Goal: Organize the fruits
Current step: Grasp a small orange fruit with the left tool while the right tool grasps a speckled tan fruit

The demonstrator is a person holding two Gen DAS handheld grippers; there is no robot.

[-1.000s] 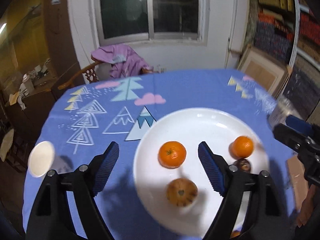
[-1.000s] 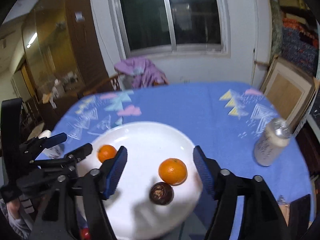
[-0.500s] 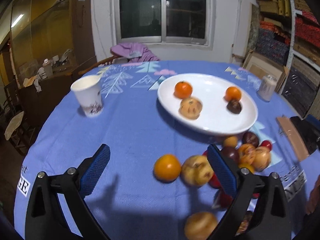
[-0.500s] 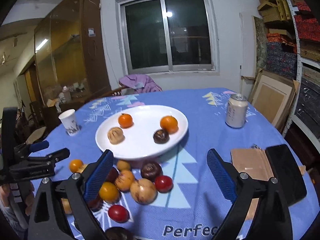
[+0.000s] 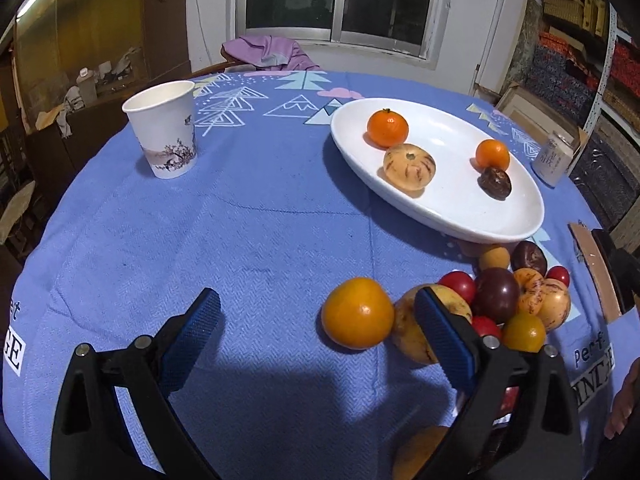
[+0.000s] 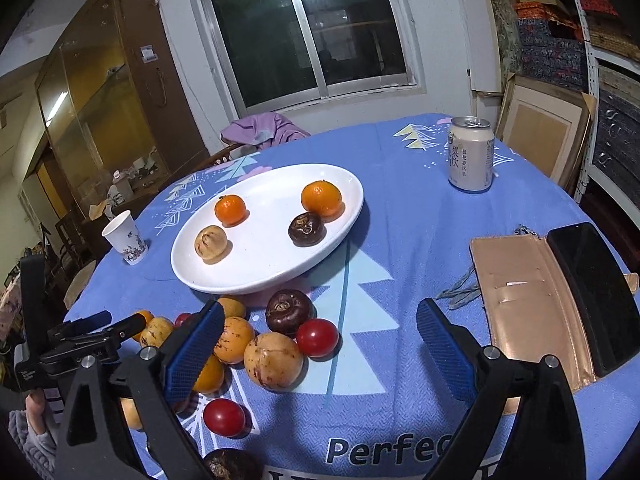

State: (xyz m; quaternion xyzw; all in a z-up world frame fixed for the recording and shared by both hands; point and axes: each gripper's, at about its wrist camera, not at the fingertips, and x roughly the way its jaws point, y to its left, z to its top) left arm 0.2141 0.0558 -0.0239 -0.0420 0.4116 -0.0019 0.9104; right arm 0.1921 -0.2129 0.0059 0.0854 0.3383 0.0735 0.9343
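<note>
A white plate on the blue tablecloth holds two oranges, a tan speckled fruit and a dark brown fruit. A pile of loose fruits lies on the cloth in front of the plate. A loose orange sits at the pile's left edge. My left gripper is open and empty, low over the cloth, with the orange between its fingers. My right gripper is open and empty above the pile's right side. The left gripper also shows in the right wrist view.
A paper cup stands left of the plate. A drink can stands at the back right. A tan wallet and a black phone lie at the right edge. A chair with purple cloth is behind the table.
Both grippers pulled back from over the plate and came down low near the front of the table. The fruit pile, cup, wallet and phone came into view. The left gripper moved closer to the loose orange.
</note>
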